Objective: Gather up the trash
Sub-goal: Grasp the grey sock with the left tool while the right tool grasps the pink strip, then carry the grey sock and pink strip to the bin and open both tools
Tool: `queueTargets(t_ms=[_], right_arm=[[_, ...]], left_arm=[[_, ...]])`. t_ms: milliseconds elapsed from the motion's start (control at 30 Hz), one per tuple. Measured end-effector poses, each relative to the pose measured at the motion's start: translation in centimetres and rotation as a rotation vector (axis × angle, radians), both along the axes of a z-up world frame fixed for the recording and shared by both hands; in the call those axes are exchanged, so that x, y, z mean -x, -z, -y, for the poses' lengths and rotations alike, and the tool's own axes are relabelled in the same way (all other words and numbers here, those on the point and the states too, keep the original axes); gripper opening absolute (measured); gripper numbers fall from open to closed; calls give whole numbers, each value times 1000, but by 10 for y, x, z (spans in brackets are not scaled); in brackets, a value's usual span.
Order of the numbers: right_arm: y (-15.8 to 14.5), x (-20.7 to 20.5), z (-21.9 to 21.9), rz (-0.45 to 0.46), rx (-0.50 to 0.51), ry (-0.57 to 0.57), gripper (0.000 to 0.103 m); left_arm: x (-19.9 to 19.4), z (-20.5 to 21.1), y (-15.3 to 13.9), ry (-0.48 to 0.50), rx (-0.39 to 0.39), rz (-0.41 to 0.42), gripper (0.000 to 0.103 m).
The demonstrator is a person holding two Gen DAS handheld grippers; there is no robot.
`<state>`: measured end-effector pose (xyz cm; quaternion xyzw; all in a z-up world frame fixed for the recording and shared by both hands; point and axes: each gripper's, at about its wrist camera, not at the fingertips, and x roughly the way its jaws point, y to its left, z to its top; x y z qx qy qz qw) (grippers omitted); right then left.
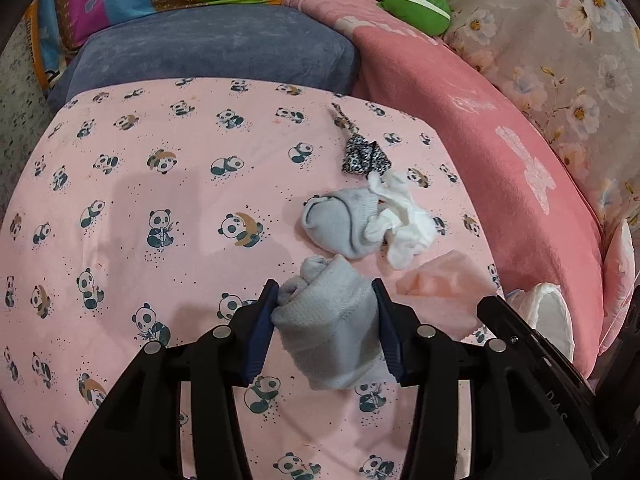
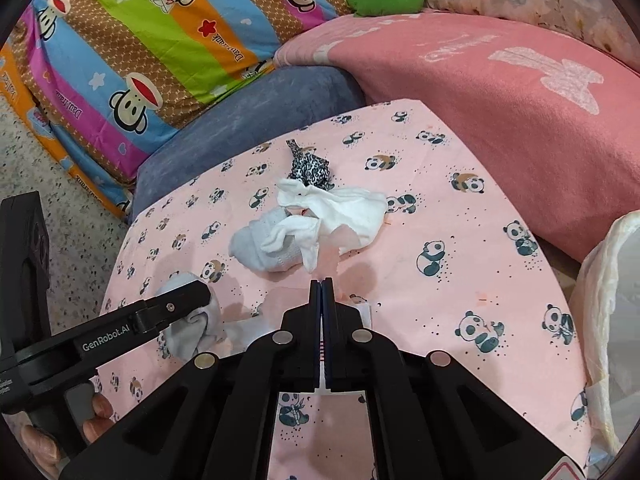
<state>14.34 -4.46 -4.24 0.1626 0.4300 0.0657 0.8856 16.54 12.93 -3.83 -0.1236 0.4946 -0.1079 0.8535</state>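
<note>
Grey rolled sock [image 1: 328,328] sits clamped in my left tongs [image 1: 326,320], above the panda sheet [image 1: 160,168]. Only the right view shows my fingers [image 2: 96,412] on the left handle. Right tongs [image 2: 322,286] pinched fully together, both angled down. Second grey sock [image 1: 336,224], white rag [image 1: 404,224] and spotted scrap [image 1: 364,156] lie together mid-sheet.

On the sheet [image 1: 160,184], a balled sock [image 1: 340,226] is flanked on its right by crumpled tissue [image 1: 404,232]; a patterned scrap [image 1: 366,158] lies behind them, pillows [image 1: 224,48] farther back.
</note>
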Motion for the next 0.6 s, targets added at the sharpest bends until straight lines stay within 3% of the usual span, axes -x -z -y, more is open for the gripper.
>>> queueTargets(t_ms=[300, 600], right_arm=[[-51, 46, 34, 106, -9, 63, 3], [-79, 90, 88, 156, -13, 159, 3]], left_arm=[[23, 40, -40, 66, -9, 82, 45], [53, 99, -62, 178, -35, 127, 45]])
